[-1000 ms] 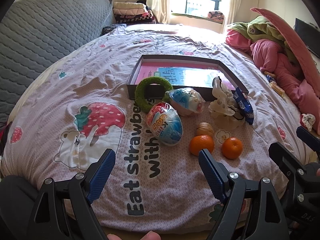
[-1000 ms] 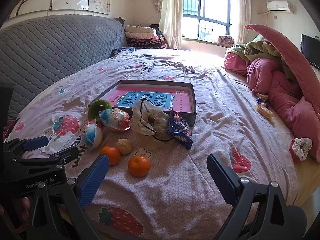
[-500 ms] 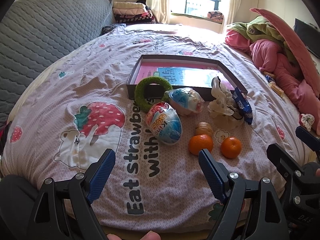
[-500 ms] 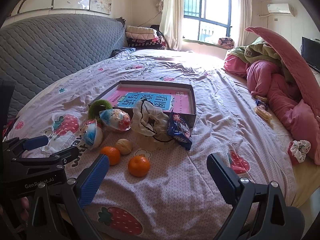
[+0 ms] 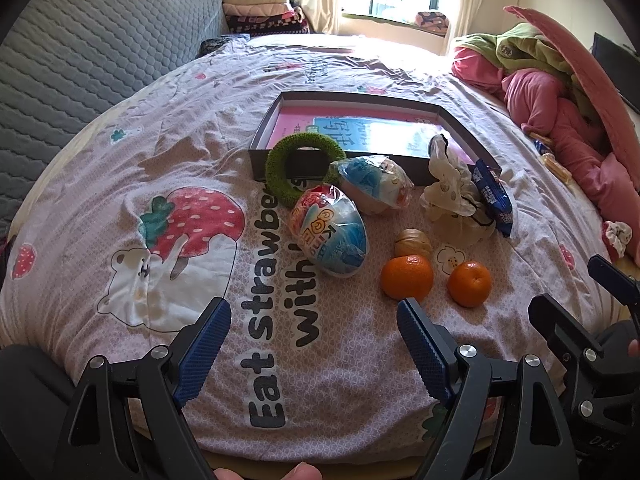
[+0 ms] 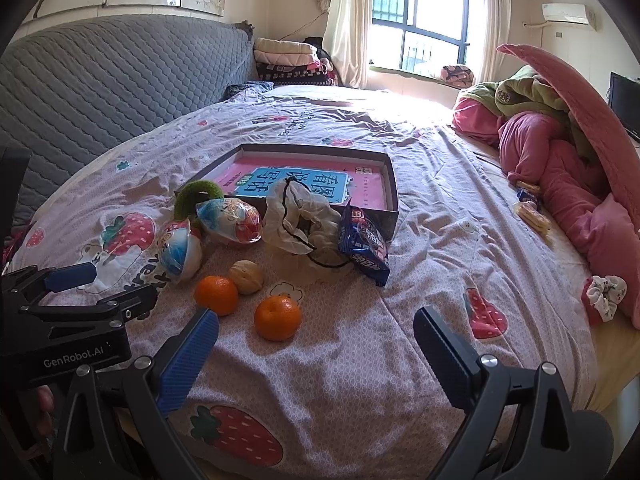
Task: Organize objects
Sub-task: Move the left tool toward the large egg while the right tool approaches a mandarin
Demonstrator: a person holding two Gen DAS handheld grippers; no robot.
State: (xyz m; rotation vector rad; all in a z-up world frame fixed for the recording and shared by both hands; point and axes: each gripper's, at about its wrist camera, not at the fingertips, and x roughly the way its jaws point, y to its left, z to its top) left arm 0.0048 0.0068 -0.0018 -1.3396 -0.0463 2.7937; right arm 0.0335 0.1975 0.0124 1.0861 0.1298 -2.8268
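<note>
Sunlit bedroom, and before us a bed [image 5: 120, 152] under a pink strawberry-print sheet, with a grey quilted headboard [image 6: 100, 80] on the left and a window [image 6: 420, 20] at the far end.

We hold the left tongs [image 5: 314, 344] low over the near edge of the bed, blue pads spread wide with nothing between them. Our right tongs [image 6: 316, 354] hover just to the right, likewise spread and empty; each pair shows at the side of the other's view.

Just beyond the left tongs lie two oranges: the left orange [image 5: 407, 278] and the right orange [image 5: 469, 283], near each other but apart. A walnut [image 5: 413, 243] sits touching the far side of the left orange. Left of these lies a wrapped toy egg [image 5: 328, 236], and behind it a second wrapped egg [image 5: 372, 184]. A green fuzzy ring [image 5: 302, 168] leans against the front wall of a shallow dark box [image 5: 256, 148], which holds a pink and blue book [image 6: 296, 180]. Right of the eggs, a crumpled white drawstring bag [image 5: 452, 196] rests against the box front, with a blue snack packet [image 5: 494, 196] leaning on its right side.

Farther right we see a heap of pink and green bedding [image 6: 560, 152], a scrunchie [image 6: 606, 292] and some wrapped snacks [image 6: 530, 208] beside it.
</note>
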